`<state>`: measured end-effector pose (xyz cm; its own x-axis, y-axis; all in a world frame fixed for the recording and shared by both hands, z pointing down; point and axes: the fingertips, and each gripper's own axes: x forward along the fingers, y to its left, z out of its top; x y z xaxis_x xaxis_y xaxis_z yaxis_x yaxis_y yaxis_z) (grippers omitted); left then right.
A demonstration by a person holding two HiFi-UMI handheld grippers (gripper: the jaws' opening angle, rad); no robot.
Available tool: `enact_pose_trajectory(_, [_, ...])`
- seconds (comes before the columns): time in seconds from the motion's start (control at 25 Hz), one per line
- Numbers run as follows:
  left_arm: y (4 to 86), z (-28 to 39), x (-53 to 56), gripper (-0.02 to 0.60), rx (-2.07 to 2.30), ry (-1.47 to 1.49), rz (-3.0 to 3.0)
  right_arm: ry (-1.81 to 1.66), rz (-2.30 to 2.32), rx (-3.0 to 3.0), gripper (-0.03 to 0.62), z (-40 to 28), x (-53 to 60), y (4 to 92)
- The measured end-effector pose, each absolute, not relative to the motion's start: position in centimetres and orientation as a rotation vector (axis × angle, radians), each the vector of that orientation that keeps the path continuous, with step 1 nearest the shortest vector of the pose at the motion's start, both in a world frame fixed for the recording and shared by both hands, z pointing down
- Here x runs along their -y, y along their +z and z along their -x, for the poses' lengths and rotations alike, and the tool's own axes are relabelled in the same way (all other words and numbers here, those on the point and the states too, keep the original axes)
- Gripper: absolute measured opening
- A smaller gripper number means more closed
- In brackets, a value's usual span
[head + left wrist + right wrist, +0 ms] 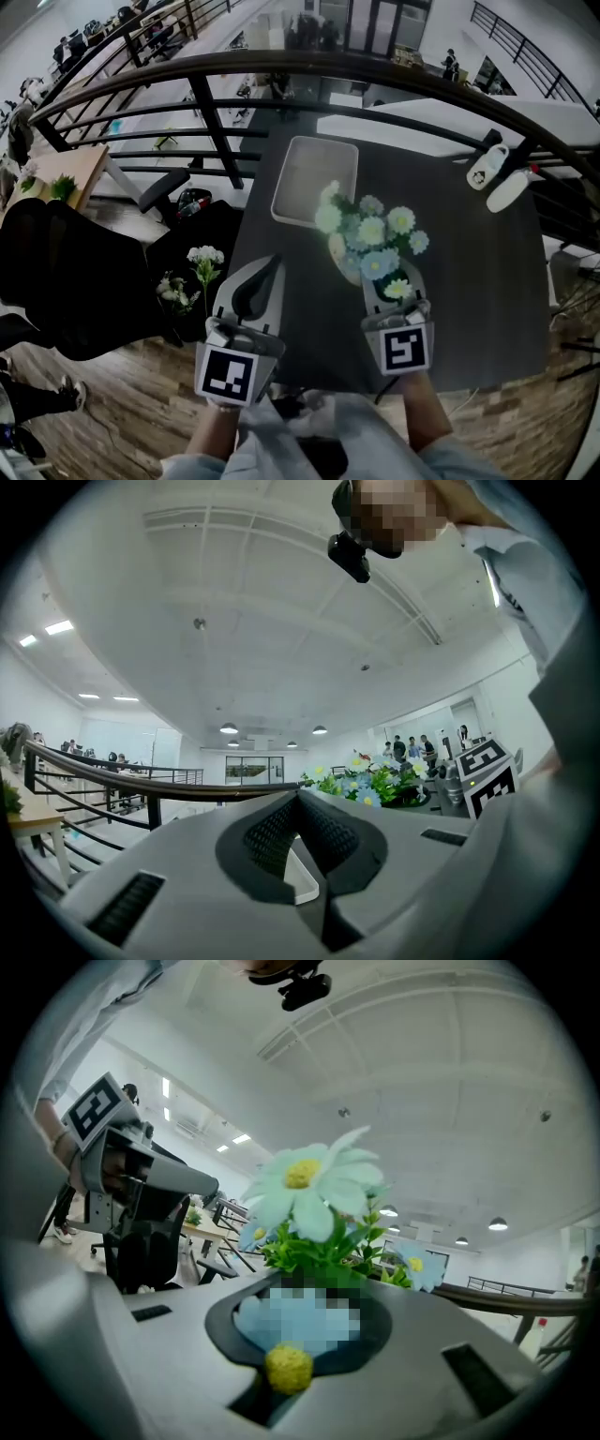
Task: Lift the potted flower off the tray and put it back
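Note:
The potted flower (373, 236), pale blue and white daisies in a cream pot, is off the white tray (281, 192), just to its near right over the dark table. My right gripper (398, 279) reaches in from the near side and is shut on it. In the right gripper view blooms (309, 1185) fill the gap between the jaws, hiding the grip point. My left gripper (272, 261) hovers at the table's left edge, shut and holding nothing. The left gripper view shows its pads (272, 834) meeting at the tip, with the flowers (370, 782) off to the right.
Two white bottle-like objects (497, 176) lie at the table's far right. A dark curved railing (281, 66) runs behind the table. To the left are a black chair (66, 281) and a bunch of white flowers (202, 267) on the floor.

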<state>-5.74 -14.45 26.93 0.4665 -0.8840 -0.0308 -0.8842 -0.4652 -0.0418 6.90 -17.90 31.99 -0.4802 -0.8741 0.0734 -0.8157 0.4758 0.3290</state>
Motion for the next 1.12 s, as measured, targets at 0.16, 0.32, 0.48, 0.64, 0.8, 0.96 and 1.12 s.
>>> enact_pose_trajectory(0.16, [27.2,5.9,15.3,0.000,-1.624,-0.007,2.632,-0.376,-1.408,2.506,0.063,-6.4,20.5,33.0])
enact_pose_trajectory(0.32, [27.6,6.1,16.3,0.000,-1.655,0.000,2.623,-0.376,-1.381,2.508,0.063,-5.8,23.6,34.4])
enact_pose_trajectory(0.48, [28.0,6.5,17.2,-0.001,-1.694,-0.010,2.615,-0.367,-1.377,2.535,0.063,-5.2,26.5,35.6])
enact_pose_trajectory(0.64, [28.6,7.2,18.0,0.000,-1.732,-0.023,2.606,-0.401,-1.329,2.524,0.063,-4.5,28.8,37.3])
enact_pose_trajectory(0.8, [29.5,7.9,18.5,0.000,-1.769,-0.034,2.596,-0.396,-1.308,2.516,0.063,-3.9,30.6,39.7])
enact_pose_trajectory(0.96, [30.4,8.2,19.0,0.000,-1.784,-0.072,2.602,-0.392,-1.296,2.503,0.063,-3.6,32.4,41.7])
enact_pose_trajectory(1.12, [31.5,8.4,19.5,0.000,-1.805,-0.096,2.609,-0.373,-1.277,2.502,0.063,-3.3,34.0,43.7])
